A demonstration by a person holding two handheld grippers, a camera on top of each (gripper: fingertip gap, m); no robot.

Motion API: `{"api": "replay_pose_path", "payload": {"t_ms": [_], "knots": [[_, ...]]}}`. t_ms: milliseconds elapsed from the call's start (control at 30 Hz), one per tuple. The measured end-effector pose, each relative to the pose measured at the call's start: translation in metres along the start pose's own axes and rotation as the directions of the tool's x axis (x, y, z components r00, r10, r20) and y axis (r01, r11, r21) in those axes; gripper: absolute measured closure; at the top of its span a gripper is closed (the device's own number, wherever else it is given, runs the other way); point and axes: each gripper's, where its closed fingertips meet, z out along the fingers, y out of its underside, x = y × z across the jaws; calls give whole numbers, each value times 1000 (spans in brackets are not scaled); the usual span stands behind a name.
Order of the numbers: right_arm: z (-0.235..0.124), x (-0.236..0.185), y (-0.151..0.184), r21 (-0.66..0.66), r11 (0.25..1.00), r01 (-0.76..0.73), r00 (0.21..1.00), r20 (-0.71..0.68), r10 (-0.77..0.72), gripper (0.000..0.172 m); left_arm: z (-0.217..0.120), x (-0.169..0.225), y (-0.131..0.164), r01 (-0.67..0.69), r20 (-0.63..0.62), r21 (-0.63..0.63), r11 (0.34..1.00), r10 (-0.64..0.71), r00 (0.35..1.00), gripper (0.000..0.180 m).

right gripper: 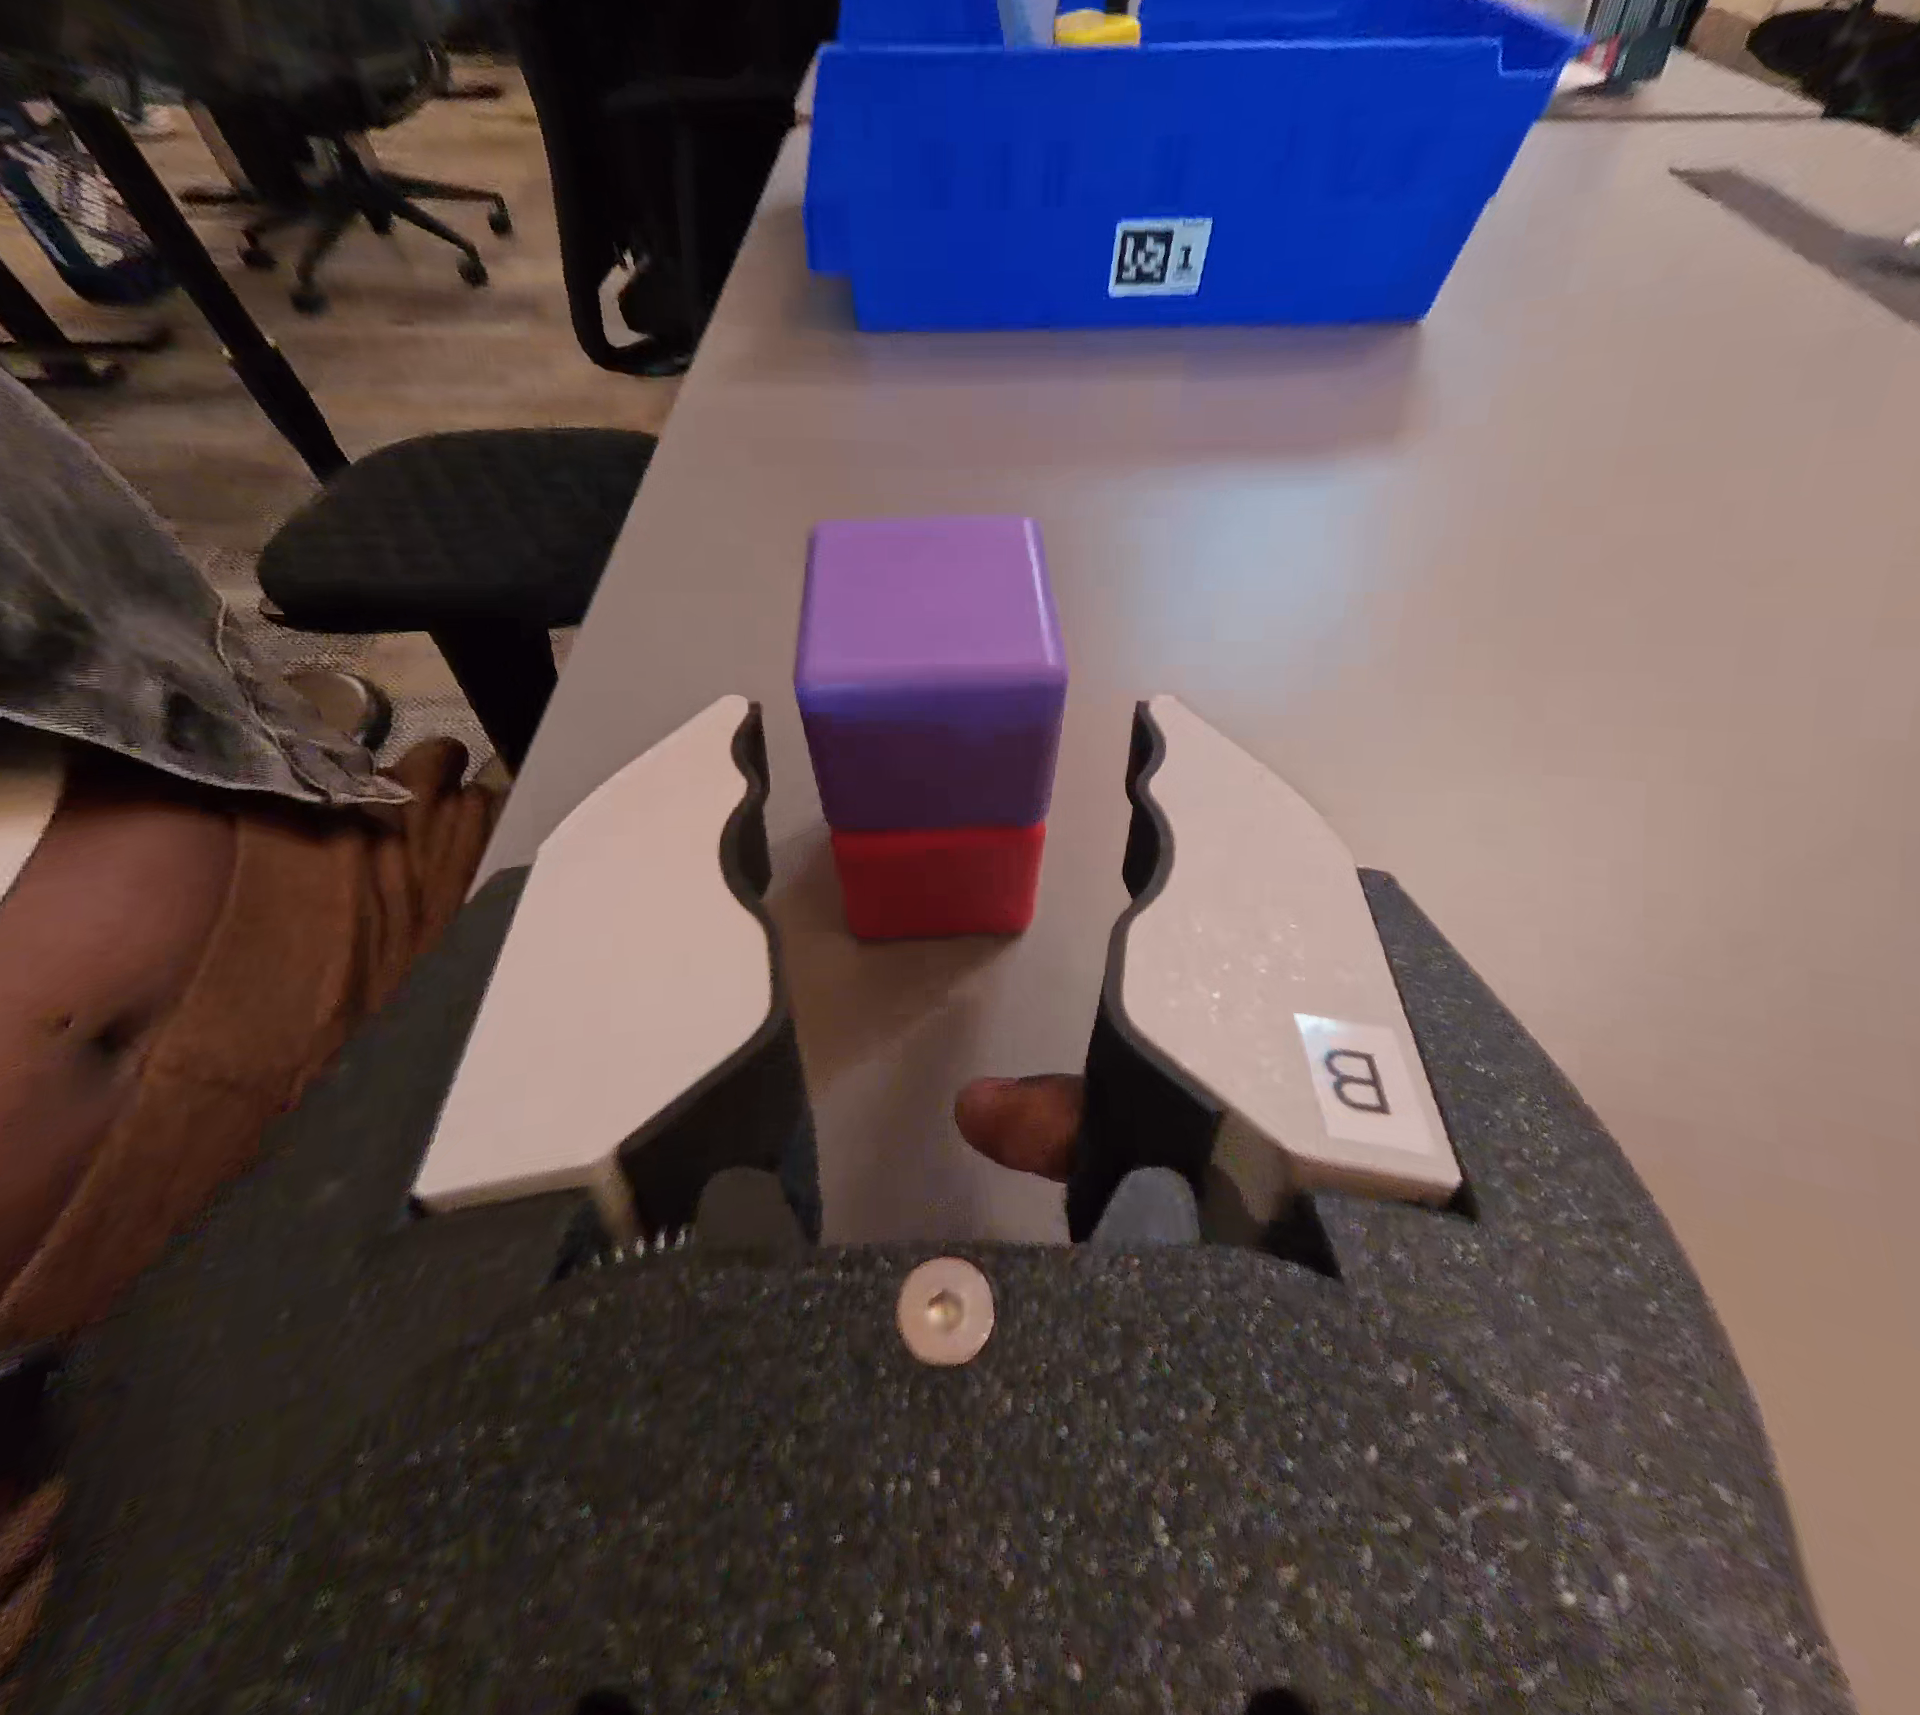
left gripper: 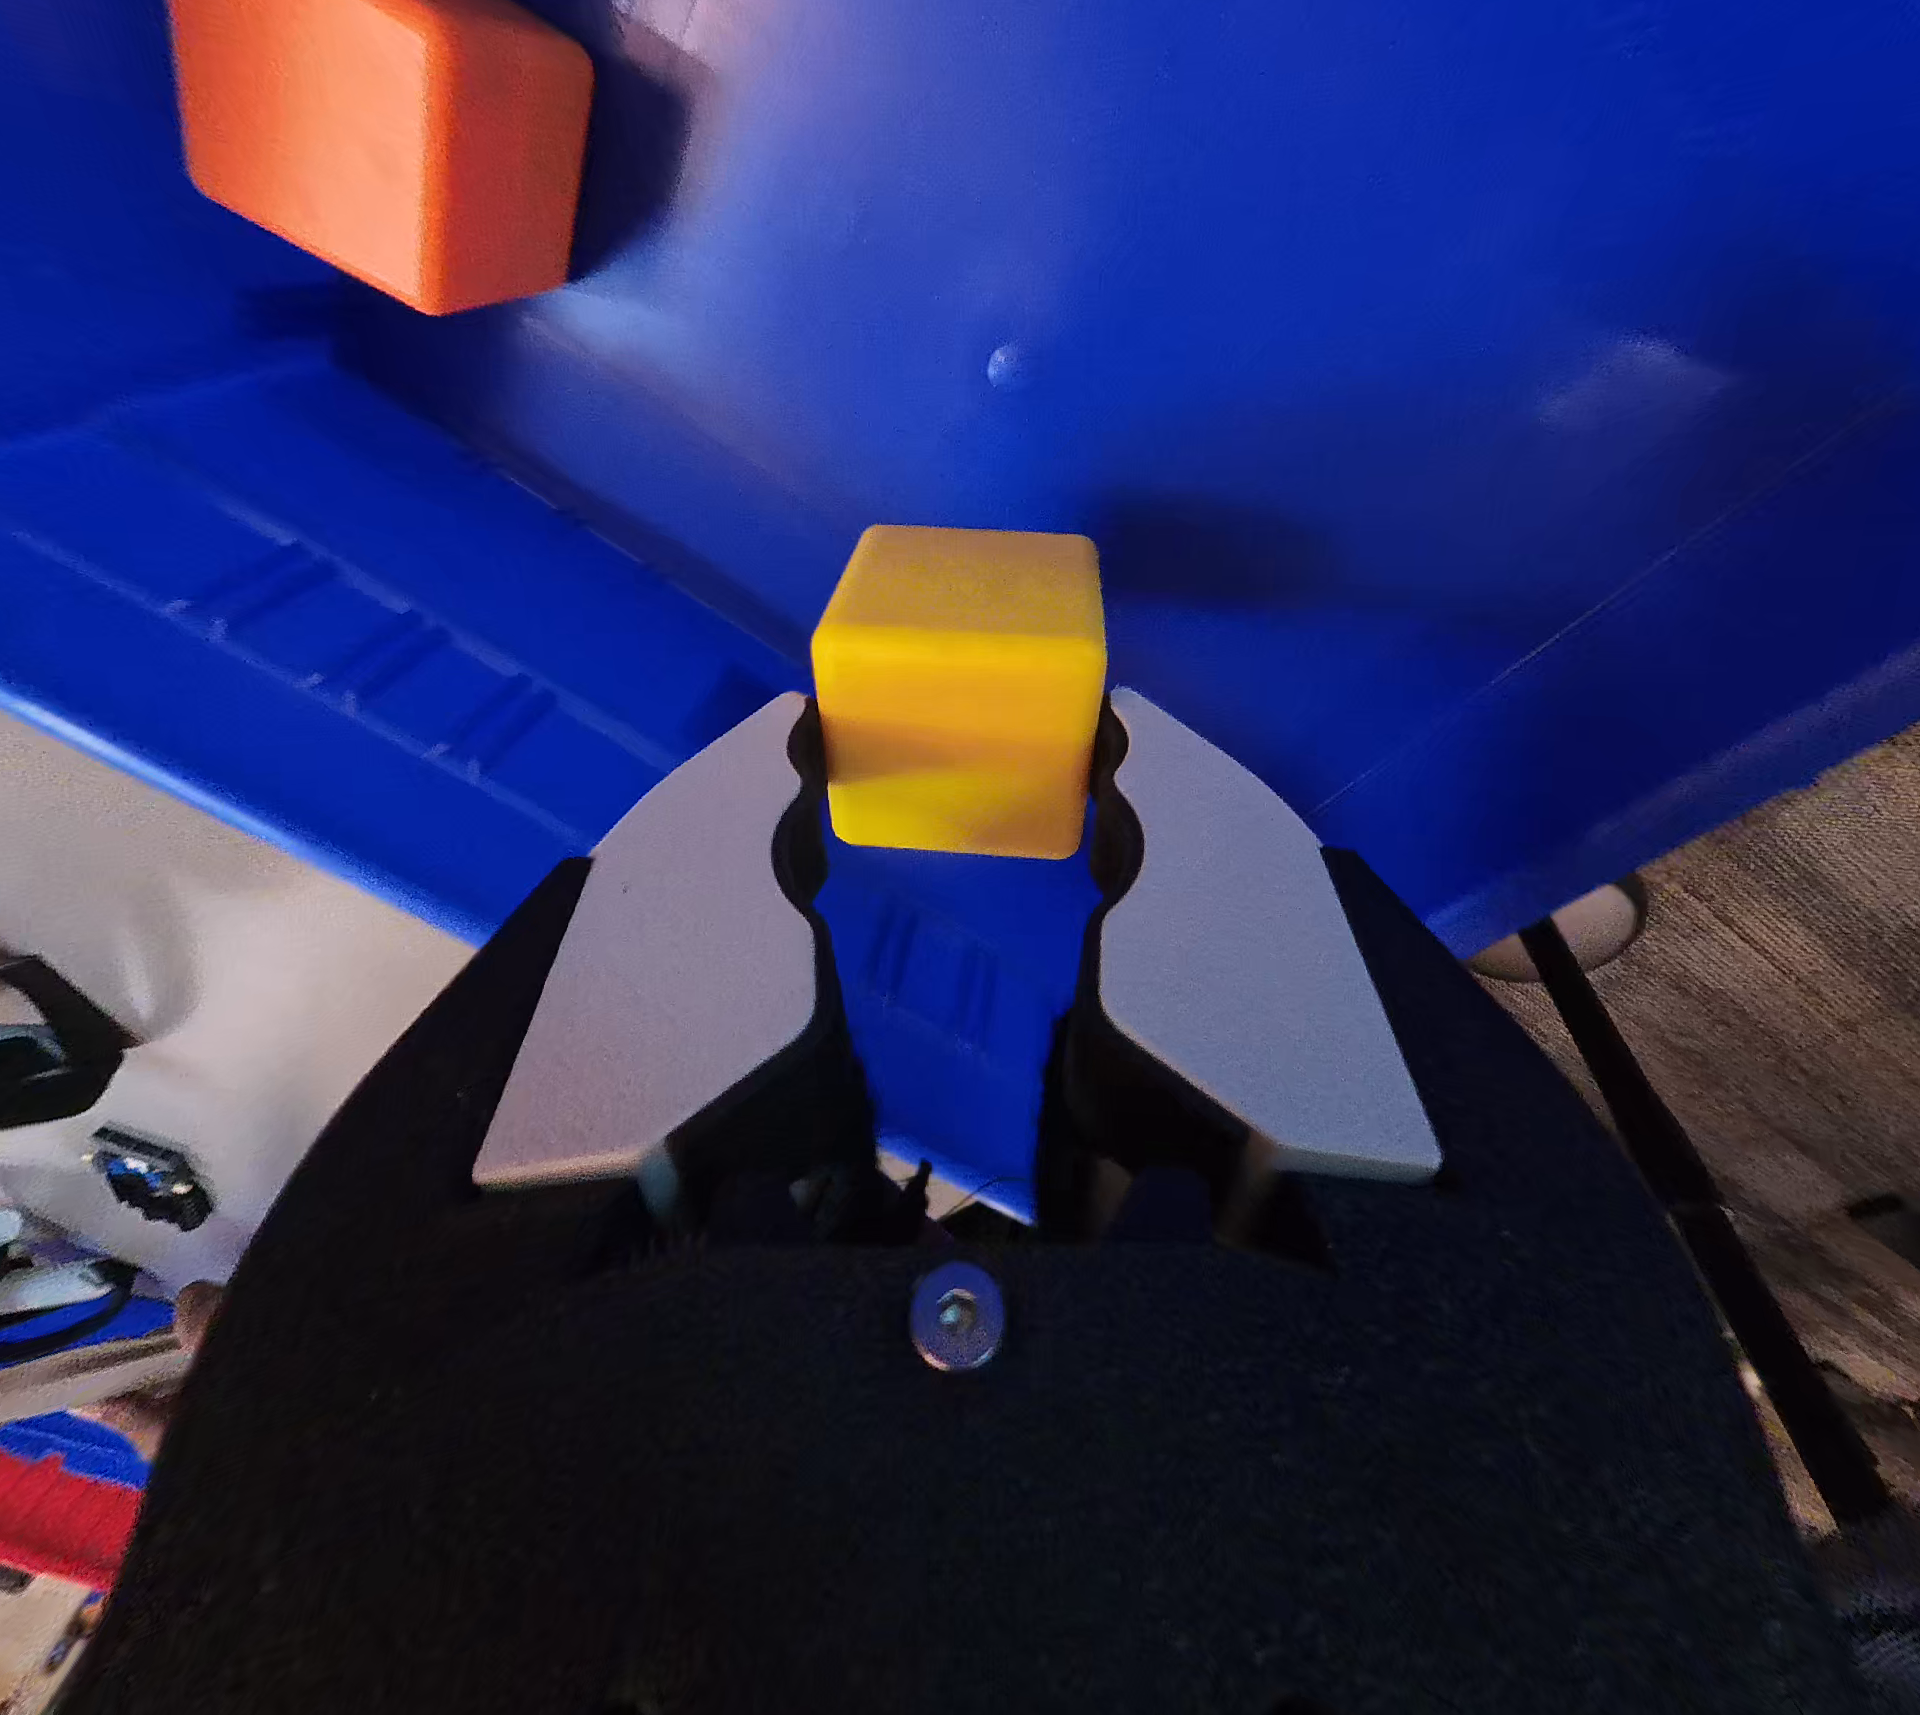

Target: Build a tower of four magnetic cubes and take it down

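Black speckled foam fills the near edge of both wrist views, carrying the grey fingers with their wavy black pads. Between the left gripper's [left gripper: 958, 766] pads sits a small yellow plastic cube [left gripper: 961, 699], pressed on both sides, so those jaws are closed on it. It hangs inside a deep blue plastic bin [left gripper: 1351, 211], above the bin's floor. An orange cube [left gripper: 364, 86], blurred, lies in the bin to the upper left.

The right gripper [right gripper: 943, 792] hangs with its jaws open on either side of a two-cube stack on the grey surface [right gripper: 1455, 626]: a purple cube [right gripper: 930, 678] resting squarely on a red cube [right gripper: 938, 881]. Both pads stand clear of the stack, with a gap showing on each side. Farther along the same surface stands the blue bin [right gripper: 1039, 159], where the left gripper reaches down with the yellow cube just showing above the near wall. A black office chair [right gripper: 457, 533] stands beside the surface's left edge.
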Motion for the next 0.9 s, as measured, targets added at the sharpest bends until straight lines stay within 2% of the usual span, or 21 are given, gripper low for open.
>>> {"api": "replay_pose_path", "payload": {"t_ms": [33,100,167,300,400,500,600,700,800,900], "knots": [[0,-1,-1,7,1000,4,1000,3,-4,105,-6,0,-2,-3,12,6,1000,3,1000,132],[1,-1,2,-8,1000,15,1000,3,-15,110,-23,2,-7,-7,41,11,1000,6,999,132],[2,-3,1,-5,999,37,999,7,-37,124,-47,5,-16,-10,90,38,999,6,996,132],[1,-3,2,-8,999,52,999,1,-52,125,-106,32,-66,-76,152,203,976,45,987,132],[1,-3,2,-8,999,54,999,1,-54,124,-143,82,-123,-91,103,333,939,60,993,132],[1,-3,2,-11,998,59,998,3,-59,124,-166,157,-177,-289,57,414,863,293,955,132],[1,-3,2,-12,998,60,998,1,-60,124,-175,212,-220,-456,76,428,780,472,878,132],[1,-3,2,-12,998,59,998,0,-59,124,-170,243,-251,-546,99,377,748,554,827,132],[1,-3,2,-16,998,55,998,0,-55,124,-156,262,-270,-581,98,305,755,581,808,132],[1,-3,2,-20,998,56,998,-3,-56,124,-137,274,-277,-609,77,197,768,607,791,132]]}}
